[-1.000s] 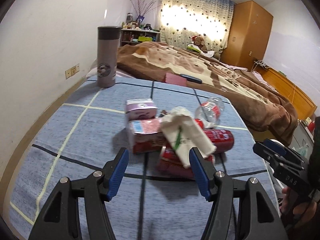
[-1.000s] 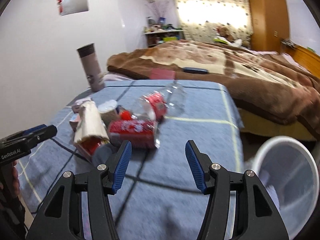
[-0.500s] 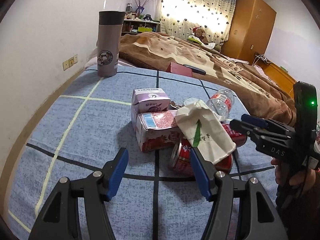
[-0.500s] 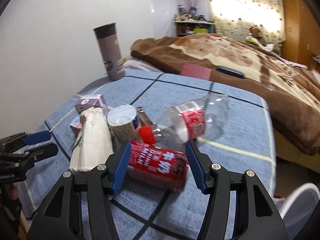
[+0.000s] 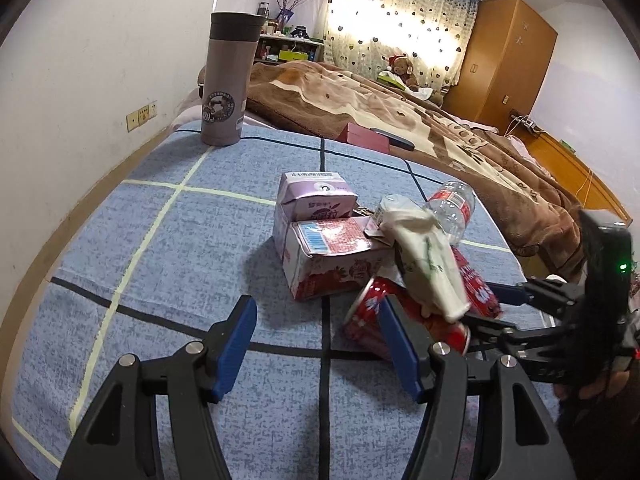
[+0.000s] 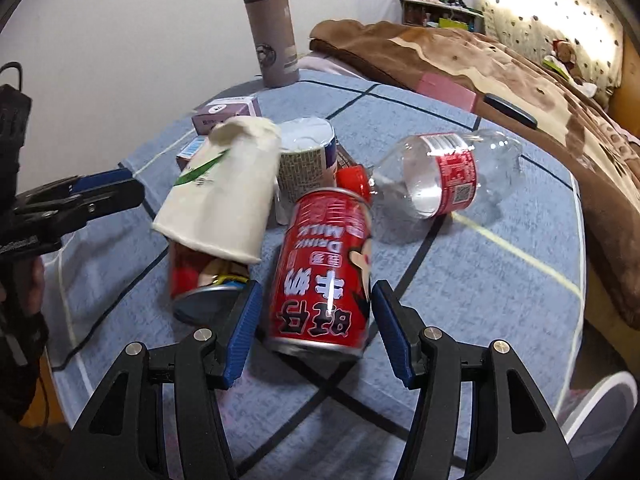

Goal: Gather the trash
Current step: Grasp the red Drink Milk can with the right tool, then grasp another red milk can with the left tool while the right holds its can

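Note:
A heap of trash lies on the blue checked tablecloth (image 5: 168,248): two drink cartons (image 5: 328,256), a crumpled white paper bag (image 6: 224,200), two red milk cans, a small cup (image 6: 306,160) and an empty clear bottle (image 6: 448,176). My right gripper (image 6: 316,336) is open, its fingers on either side of a lying red can (image 6: 324,276) without closing on it. My left gripper (image 5: 320,344) is open and empty, just short of the other red can (image 5: 372,312) and the cartons. The right gripper also shows in the left wrist view (image 5: 492,312).
A tall grey thermos (image 5: 228,80) stands at the table's far left corner. A pink box (image 5: 366,138) and a dark phone lie at the far edge by the brown bed blanket. A white bin rim (image 6: 600,412) shows below the table's right edge.
Both grippers moved forward toward the heap. The right gripper came down so that the red can now lies between its open fingers. The left gripper drew nearer the cartons.

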